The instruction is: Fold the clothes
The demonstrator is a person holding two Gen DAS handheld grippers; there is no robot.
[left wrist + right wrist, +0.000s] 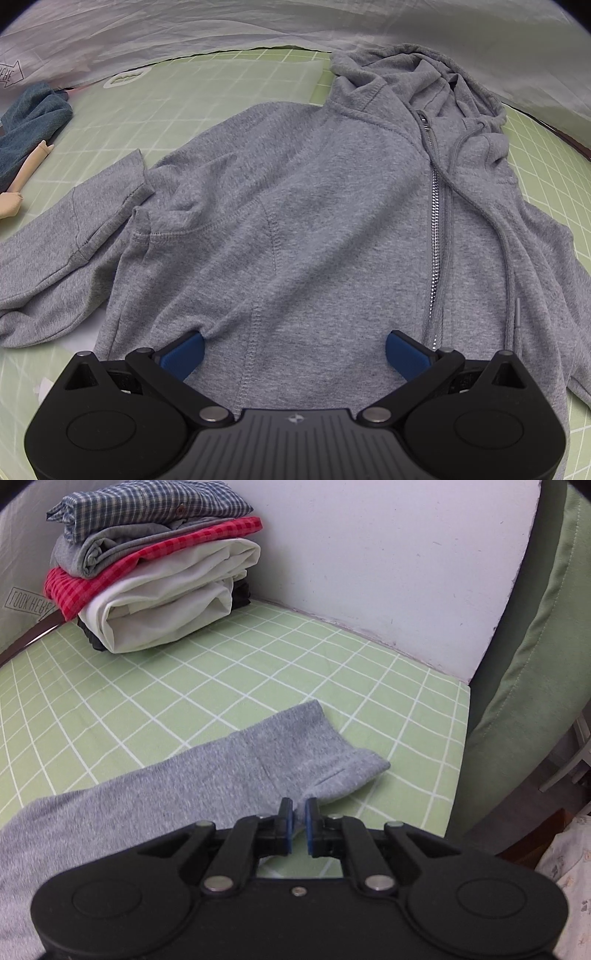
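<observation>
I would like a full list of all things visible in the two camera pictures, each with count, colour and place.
hoodie: one, grey, zipped, spread flat on the sheet
sleeve: one, grey, stretched out on the sheet, its cuff edge pinched in the right claw
sheet: one, light green with white grid lines, covering the surface
stack of folded clothes: one stack, blue check on top, then grey, red check, white, dark at the bottom, in the far corner by the wall
cloth: one, dark blue, crumpled at the left edge
wall: one, white, behind the stack
left claw: one, black with blue pads, open, on the hoodie's lower hem
right claw: one, black with blue pads, shut on the sleeve
</observation>
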